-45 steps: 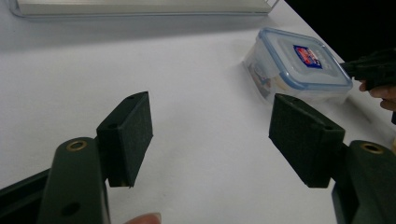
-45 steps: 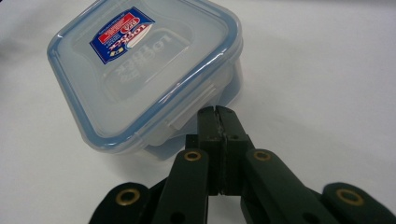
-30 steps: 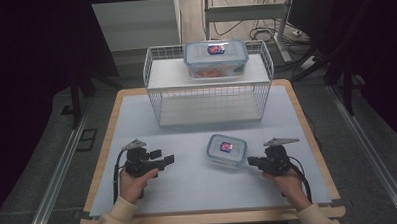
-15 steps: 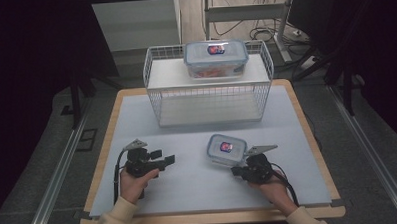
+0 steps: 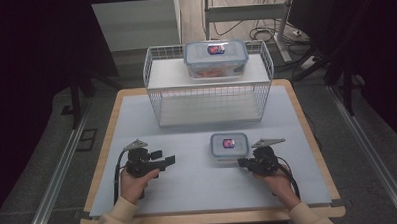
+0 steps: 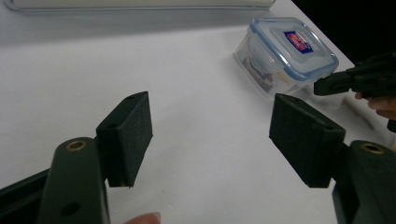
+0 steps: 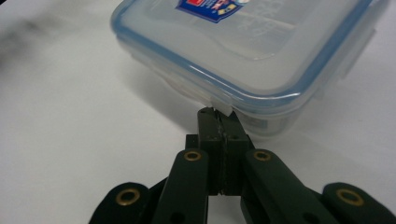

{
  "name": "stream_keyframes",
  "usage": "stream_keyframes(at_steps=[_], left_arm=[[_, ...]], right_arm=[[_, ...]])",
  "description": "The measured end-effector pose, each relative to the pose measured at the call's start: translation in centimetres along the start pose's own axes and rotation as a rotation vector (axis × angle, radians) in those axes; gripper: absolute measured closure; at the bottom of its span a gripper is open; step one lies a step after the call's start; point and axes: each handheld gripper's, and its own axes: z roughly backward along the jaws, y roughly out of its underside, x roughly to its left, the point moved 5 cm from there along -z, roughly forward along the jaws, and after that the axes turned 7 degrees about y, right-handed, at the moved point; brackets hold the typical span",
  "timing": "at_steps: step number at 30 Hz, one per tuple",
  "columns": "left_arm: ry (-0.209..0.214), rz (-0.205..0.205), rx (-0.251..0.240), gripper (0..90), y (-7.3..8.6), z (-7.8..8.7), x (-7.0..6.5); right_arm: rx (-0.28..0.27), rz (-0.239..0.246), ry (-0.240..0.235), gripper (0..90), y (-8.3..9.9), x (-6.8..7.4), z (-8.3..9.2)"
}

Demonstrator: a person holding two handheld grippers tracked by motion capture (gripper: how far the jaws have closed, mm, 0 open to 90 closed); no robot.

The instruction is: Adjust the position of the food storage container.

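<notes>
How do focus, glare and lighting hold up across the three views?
High view: table evenly lit, surroundings nearly black. Left gripper view: fingers sharp, white surface overexposed. Right gripper view: small box soft and hazy up close, with glare on its lid; fingers sharper.

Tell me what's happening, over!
Right gripper shut, tips at small clear blue-rimmed plastic box's latch tab. Left gripper open, empty. Nothing in the way.

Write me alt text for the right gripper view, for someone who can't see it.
The right hand-held gripper, jaws shut together, touches its tips to a latch flap on the small clear container with a blue-rimmed lid. The container sits on a white table.
</notes>
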Motion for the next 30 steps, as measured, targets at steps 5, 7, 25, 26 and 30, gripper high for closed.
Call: stream_keyframes(at_steps=[5, 7, 25, 26, 30], left_arm=[[-0.001, 0.002, 0.000, 30.0, 0.0, 0.0, 0.0], [-0.001, 0.003, -0.001, 29.9, 0.0, 0.0, 0.0], [-0.007, 0.011, -0.014, 29.6, -0.1, 0.2, -0.2], [-0.007, 0.009, -0.014, 29.6, -0.1, 0.2, -0.1], [-0.007, 0.011, -0.011, 29.6, -0.1, 0.1, -0.1]], right_arm=[[-0.007, -0.016, 0.008, 89.6, -0.1, -0.6, 0.0], [-0.008, -0.021, 0.005, 89.6, -0.1, -0.6, 0.0], [-0.045, -0.054, -0.005, 89.5, 1.2, -2.2, 3.5], [-0.049, -0.062, -0.006, 89.5, 1.2, -2.5, 3.7], [-0.060, -0.080, -0.020, 89.5, 1.2, -3.1, 4.0]])
